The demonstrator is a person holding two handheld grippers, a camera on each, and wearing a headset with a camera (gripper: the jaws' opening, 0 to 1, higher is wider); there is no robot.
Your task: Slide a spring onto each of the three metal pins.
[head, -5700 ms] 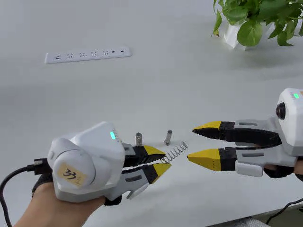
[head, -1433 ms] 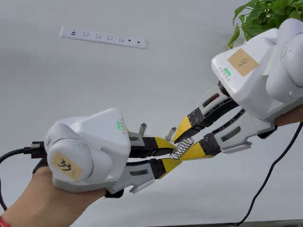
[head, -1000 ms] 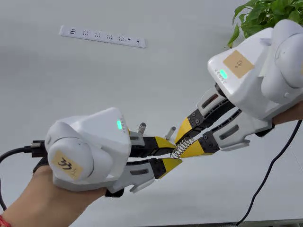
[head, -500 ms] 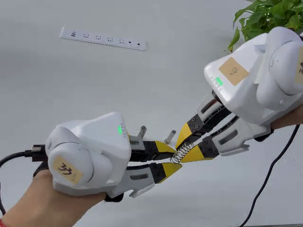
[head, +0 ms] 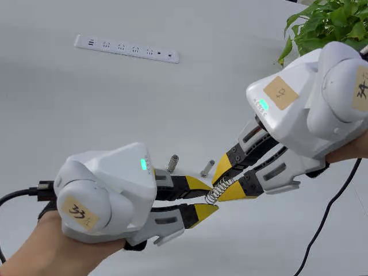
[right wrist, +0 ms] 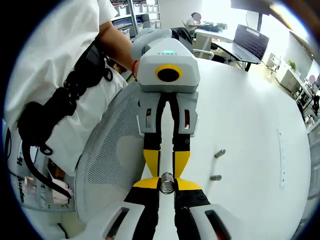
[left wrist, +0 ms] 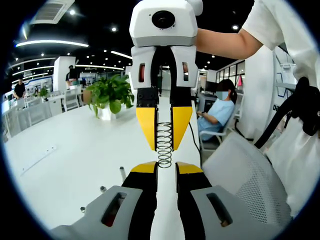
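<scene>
right gripper (head: 218, 191) clamps the spring (head: 223, 185) above the surface (head: 115, 103), while i cannot tell if the left gripper (left wrist: 166, 168) grips its other end; likely a handover, next lining it over the bare pin (head: 207, 168).

1. White matt worktop (head: 86, 115) under even light.
2. Far across it, a white power strip (head: 126, 49); at far right, a leafy potted plant (head: 328, 23).
3. Alongside, a grey mesh chair (right wrist: 107, 165).
4. Overhead, dark ceiling with bright light strips (left wrist: 42, 43); beyond, a desk with a dark monitor (right wrist: 248, 42).
</scene>
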